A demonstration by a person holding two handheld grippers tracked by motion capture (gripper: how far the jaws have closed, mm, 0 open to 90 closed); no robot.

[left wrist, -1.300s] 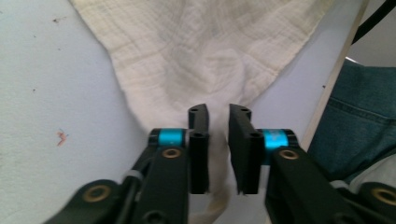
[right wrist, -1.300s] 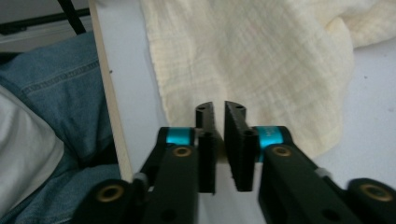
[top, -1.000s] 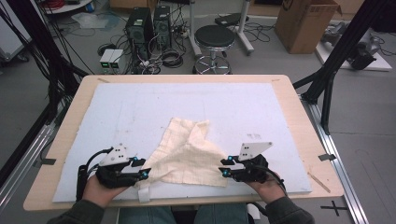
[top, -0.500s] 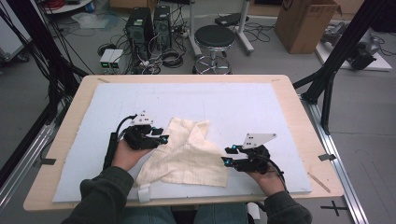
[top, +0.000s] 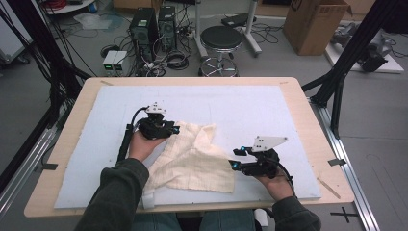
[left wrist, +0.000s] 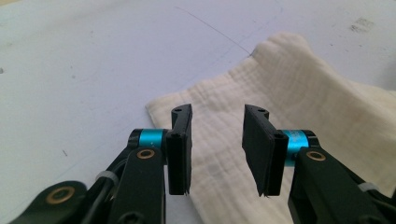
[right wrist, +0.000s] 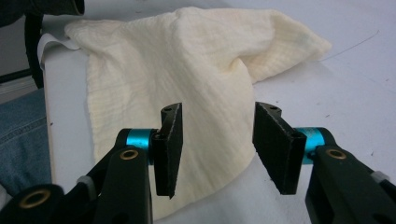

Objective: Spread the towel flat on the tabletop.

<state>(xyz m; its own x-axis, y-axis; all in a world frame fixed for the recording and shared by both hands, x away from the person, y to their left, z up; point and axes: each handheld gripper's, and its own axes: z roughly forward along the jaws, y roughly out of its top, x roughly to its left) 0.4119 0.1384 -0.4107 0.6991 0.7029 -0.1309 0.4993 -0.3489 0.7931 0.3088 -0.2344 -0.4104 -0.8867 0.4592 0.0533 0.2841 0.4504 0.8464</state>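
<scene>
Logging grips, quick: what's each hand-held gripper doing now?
Left hand-held gripper: open, closing over the cloth corner.
Right hand-held gripper: open, just opening, holding nothing.

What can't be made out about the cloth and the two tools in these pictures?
- Cream cloth, high view: its near-left corner lies under the person's left sleeve.
- Cloth, left tool view: cut off by the right and bottom edges.
- Right tool view: the black pads cover the cloth's near edge, so contact is unclear.
</scene>
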